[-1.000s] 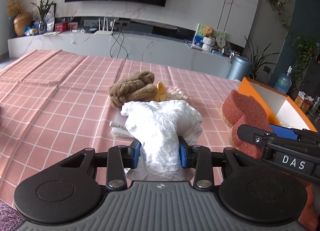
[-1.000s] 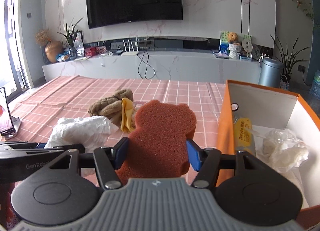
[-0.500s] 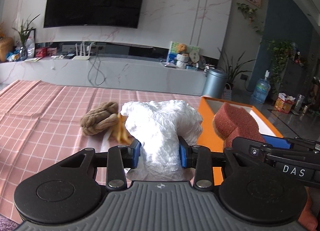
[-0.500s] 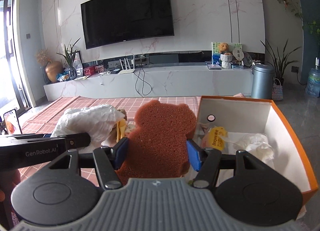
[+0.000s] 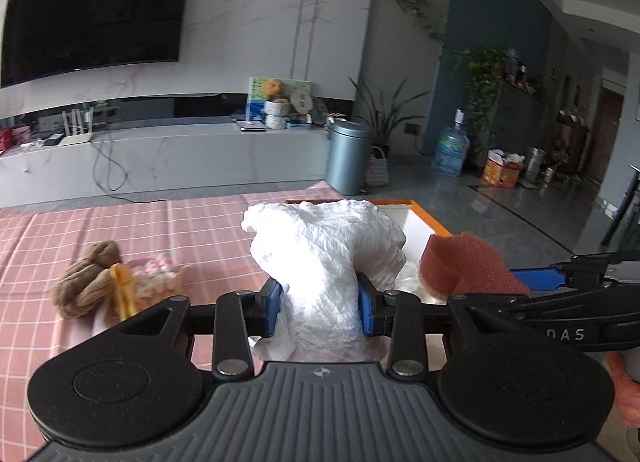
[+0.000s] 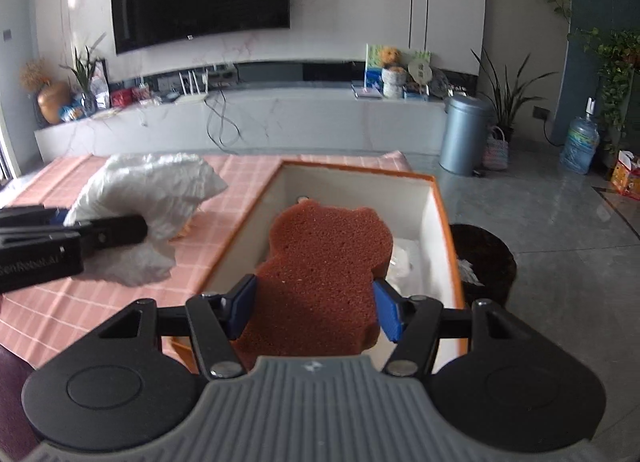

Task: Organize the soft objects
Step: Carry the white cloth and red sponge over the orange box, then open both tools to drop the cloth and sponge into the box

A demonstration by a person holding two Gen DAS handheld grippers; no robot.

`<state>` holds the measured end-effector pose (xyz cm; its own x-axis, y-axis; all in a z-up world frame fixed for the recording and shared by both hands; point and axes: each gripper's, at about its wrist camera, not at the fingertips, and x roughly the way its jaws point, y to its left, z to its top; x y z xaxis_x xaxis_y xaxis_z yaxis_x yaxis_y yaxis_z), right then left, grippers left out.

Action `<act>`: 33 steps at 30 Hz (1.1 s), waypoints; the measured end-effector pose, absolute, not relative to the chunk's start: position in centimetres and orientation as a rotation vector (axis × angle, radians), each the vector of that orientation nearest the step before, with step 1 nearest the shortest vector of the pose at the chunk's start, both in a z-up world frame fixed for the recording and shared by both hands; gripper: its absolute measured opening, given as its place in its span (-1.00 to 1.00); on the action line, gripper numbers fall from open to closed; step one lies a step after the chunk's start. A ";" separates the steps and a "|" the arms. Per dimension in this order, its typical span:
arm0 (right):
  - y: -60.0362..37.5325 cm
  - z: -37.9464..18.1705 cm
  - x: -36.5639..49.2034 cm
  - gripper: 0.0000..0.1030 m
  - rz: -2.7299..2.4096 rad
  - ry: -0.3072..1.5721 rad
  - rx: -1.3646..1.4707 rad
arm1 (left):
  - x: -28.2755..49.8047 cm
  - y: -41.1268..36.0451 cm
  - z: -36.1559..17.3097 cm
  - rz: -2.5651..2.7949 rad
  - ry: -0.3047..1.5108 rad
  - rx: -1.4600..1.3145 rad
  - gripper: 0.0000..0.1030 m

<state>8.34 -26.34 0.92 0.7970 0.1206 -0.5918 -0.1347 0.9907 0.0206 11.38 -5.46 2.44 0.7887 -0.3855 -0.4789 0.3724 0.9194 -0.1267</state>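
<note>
My right gripper (image 6: 314,308) clenching brown sponge (image 6: 320,266) over orange box (image 6: 440,198), left gripper (image 5: 320,304) grasping white cloth (image 5: 324,250) beside it, box floor mostly hidden.

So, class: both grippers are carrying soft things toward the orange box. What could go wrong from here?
1. The right gripper and left gripper are close together and may collide.
2. The white bag droops loosely and could catch the orange box rim.
3. The brown sponge may spring out if released high.
</note>
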 end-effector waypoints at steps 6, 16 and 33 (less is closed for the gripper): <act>-29.9 -0.5 10.5 0.20 0.131 0.796 0.021 | 12.7 -8.8 1.2 -0.491 0.587 0.046 -0.17; -30.2 -1.2 13.4 0.21 0.145 0.867 -0.075 | 15.1 -12.0 -0.7 -0.526 0.686 0.167 -0.17; -29.6 -5.0 17.6 0.22 0.183 1.033 -0.185 | 17.9 -15.1 -3.8 -0.550 0.815 0.379 -0.17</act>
<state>17.57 -29.56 -5.02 0.4998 0.0633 -0.8638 -0.2367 0.9693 -0.0659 17.90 -15.13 -3.80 0.5599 -0.3133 -0.7670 0.5945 0.7967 0.1086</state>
